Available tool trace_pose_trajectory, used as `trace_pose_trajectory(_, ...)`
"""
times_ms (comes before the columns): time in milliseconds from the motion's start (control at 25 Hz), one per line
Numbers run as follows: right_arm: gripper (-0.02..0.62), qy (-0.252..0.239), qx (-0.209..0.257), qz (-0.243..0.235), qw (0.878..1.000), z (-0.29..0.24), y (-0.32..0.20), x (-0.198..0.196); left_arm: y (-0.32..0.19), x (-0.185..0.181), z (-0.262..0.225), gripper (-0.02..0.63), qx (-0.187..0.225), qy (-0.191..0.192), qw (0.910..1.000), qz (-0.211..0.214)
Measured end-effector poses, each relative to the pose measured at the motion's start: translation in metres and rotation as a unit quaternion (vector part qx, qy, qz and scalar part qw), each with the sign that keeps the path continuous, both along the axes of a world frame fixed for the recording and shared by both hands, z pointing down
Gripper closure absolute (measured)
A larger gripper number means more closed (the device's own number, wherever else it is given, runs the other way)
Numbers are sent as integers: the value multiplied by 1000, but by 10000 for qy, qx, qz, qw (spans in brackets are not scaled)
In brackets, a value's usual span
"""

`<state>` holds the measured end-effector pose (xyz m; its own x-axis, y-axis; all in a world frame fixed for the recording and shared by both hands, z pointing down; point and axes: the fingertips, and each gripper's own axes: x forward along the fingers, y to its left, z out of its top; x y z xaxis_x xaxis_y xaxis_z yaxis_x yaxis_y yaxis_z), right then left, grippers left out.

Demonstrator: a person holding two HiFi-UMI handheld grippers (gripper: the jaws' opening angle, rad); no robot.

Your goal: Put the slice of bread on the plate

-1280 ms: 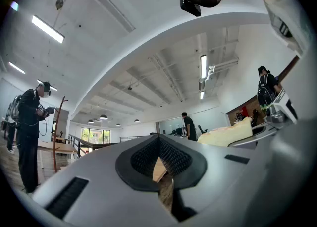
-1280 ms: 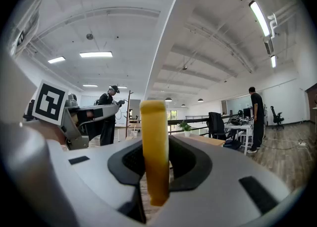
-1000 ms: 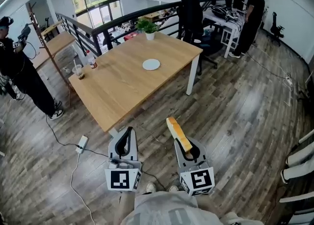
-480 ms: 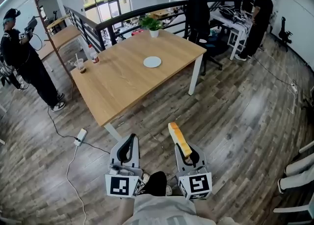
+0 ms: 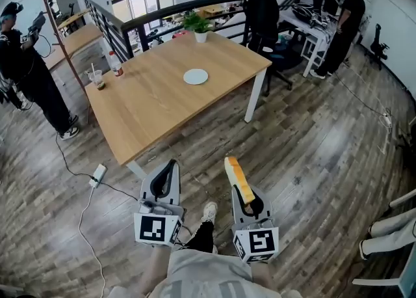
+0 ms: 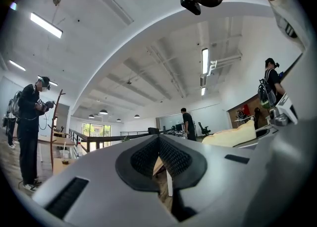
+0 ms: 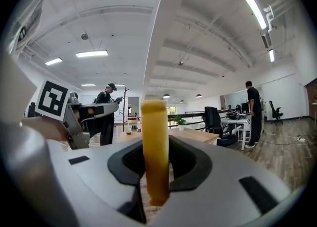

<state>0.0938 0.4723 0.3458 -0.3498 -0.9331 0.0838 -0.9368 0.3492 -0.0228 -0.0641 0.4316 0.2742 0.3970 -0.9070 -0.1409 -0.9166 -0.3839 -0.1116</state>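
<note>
A golden slice of bread [image 5: 238, 179] stands on edge between the jaws of my right gripper [image 5: 245, 199], which is shut on it; in the right gripper view the slice [image 7: 155, 151] rises upright between the black pads. My left gripper [image 5: 164, 181] hangs beside it over the wooden floor, shut with nothing between its pads [image 6: 159, 159]. The small white plate [image 5: 195, 77] lies on the wooden table [image 5: 156, 114], well ahead of both grippers and beyond the near table edge.
On the table stand a potted plant [image 5: 197, 25], a bottle [image 5: 114, 64] and a cup with a straw [image 5: 97, 79]. A power strip and cable [image 5: 95, 176] lie on the floor at left. A person [image 5: 29, 75] stands left; another [image 5: 345, 20] by desks at the back right.
Both grippers have come closer to the table, whose near edge now lies just ahead of them. The bread stays clamped in the right gripper.
</note>
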Motion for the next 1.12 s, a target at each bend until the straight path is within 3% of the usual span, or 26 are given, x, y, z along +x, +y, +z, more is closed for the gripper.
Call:
trace_pose_trajectory(320,499,-33,-304,25,9995,23,-79,21,-91,23,10,597,31,-91,9999,105)
trace_pose_trajectory(760,499,-9,-192,-541,9984,13,-212,-2,-208,0,5,597,73,9,9996,-264)
trace_pose_trajectory(920,499,18,61,-788,9969,6,-251,-16,-243,-13,3,597,25,-64,9992,-383)
trace_pose_trajectory(1120,499,305,514,-930,9939,-20,-295,-11,-282,-3,-5,597,167,-89,9988,-448)
